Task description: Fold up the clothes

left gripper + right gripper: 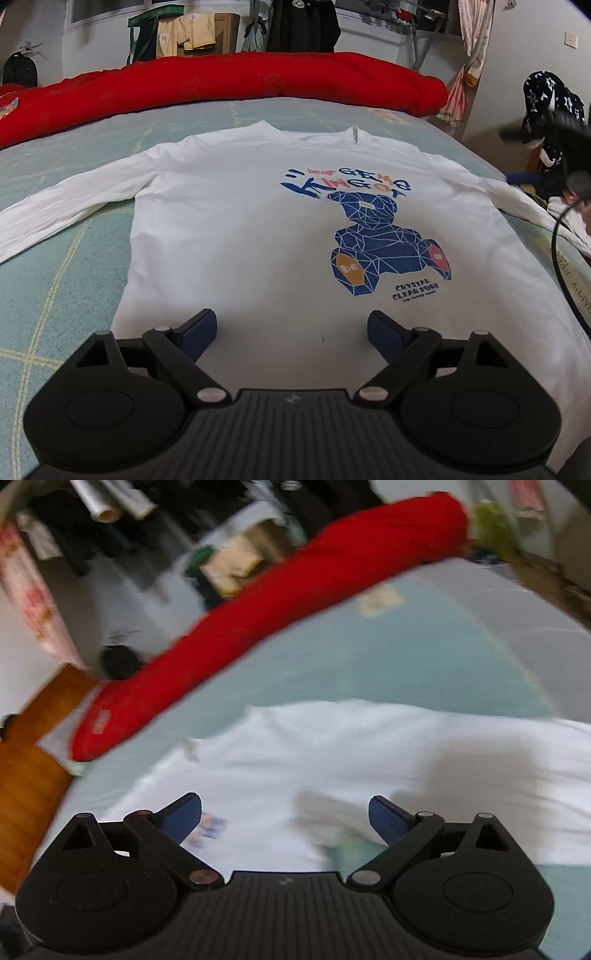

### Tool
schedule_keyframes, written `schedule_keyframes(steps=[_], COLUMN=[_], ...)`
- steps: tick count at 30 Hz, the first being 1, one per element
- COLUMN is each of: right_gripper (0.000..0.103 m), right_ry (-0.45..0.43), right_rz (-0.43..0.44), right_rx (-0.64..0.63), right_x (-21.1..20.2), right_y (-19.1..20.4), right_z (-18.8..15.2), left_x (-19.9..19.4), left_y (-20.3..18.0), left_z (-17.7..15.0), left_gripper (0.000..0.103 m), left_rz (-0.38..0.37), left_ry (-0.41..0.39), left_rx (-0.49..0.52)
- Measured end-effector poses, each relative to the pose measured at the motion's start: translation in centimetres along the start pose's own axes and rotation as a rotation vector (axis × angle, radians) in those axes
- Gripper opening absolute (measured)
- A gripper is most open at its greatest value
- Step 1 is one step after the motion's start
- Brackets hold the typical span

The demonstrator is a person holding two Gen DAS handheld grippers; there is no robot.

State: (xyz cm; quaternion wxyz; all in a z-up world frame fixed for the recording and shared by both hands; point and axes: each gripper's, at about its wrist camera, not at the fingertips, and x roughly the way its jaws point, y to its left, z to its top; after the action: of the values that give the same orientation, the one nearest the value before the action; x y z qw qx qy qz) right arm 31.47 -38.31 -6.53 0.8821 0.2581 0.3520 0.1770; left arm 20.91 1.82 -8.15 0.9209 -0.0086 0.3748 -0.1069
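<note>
A white long-sleeved shirt with a blue bear print lies flat on the bed, collar at the far end and both sleeves spread out. Over its near hem hangs my left gripper, open, with only cloth below the gap. In the blurred right wrist view the same shirt shows as a white mass. My right gripper stands open above it, holding nothing. A sleeve runs off to the right there.
The bed has a pale green checked sheet. A long red rolled quilt lies along its far edge. A black cable hangs at the bed's right side. Clothes hang on a rack beyond the bed, and an orange wooden floor shows.
</note>
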Motion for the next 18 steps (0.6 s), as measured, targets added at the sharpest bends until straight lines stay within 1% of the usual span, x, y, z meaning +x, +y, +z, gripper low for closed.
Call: schedule_keyframes(steps=[2, 5, 6, 7, 8, 10, 11, 12, 13, 15, 18], right_gripper=[0.1, 0.1, 0.1, 0.097, 0.091, 0.091, 0.091, 0.092, 0.099, 0.099, 0.099], right_ry=[0.027, 0.099, 0.126, 0.142, 0.157, 0.13, 0.139, 0.139, 0.14, 0.134, 0.101], right_rz=[0.071, 0.089, 0.041, -0.007, -0.053, -0.03, -0.033, -0.056, -0.079, -0.102, -0.02], right_rx=[-0.018, -0.022, -0.029, -0.048, -0.066, -0.078, -0.076, -0.087, -0.099, -0.129, -0.138], right_x=[1.9, 4.7, 5.4, 5.4, 5.5, 3.8, 2.9, 2.1, 1.3, 0.2, -0.3], right_y=[1.2, 1.9, 1.7, 1.3, 0.9, 0.4, 0.3, 0.7, 1.1, 2.0, 3.2], right_z=[0.2, -0.8, -1.4, -2.2, -2.9, -4.3, -4.5, -4.6, -4.8, -4.9, -5.1], left_x=[-0.2, -0.5, -0.6, -0.7, -0.7, -0.9, -1.1, -1.2, -1.4, -1.7, -1.8], left_y=[0.0, 0.1, 0.2, 0.3, 0.4, 0.5, 0.6, 0.6, 0.6, 0.6, 0.5], left_z=[0.0, -0.1, -0.1, -0.2, -0.2, -0.2, -0.1, 0.0, 0.1, 0.3, 0.3], left_gripper=[0.089, 0.089, 0.089, 0.089, 0.089, 0.089, 0.089, 0.089, 0.089, 0.089, 0.089], left_rz=[0.002, -0.002, -0.003, -0.005, -0.007, -0.013, -0.017, -0.024, -0.031, -0.034, -0.034], left_ry=[0.001, 0.001, 0.001, 0.0, -0.001, -0.006, -0.011, -0.018, -0.025, -0.036, -0.032], left_rx=[-0.005, -0.009, -0.011, -0.013, -0.015, -0.021, -0.024, -0.026, -0.026, -0.025, -0.023])
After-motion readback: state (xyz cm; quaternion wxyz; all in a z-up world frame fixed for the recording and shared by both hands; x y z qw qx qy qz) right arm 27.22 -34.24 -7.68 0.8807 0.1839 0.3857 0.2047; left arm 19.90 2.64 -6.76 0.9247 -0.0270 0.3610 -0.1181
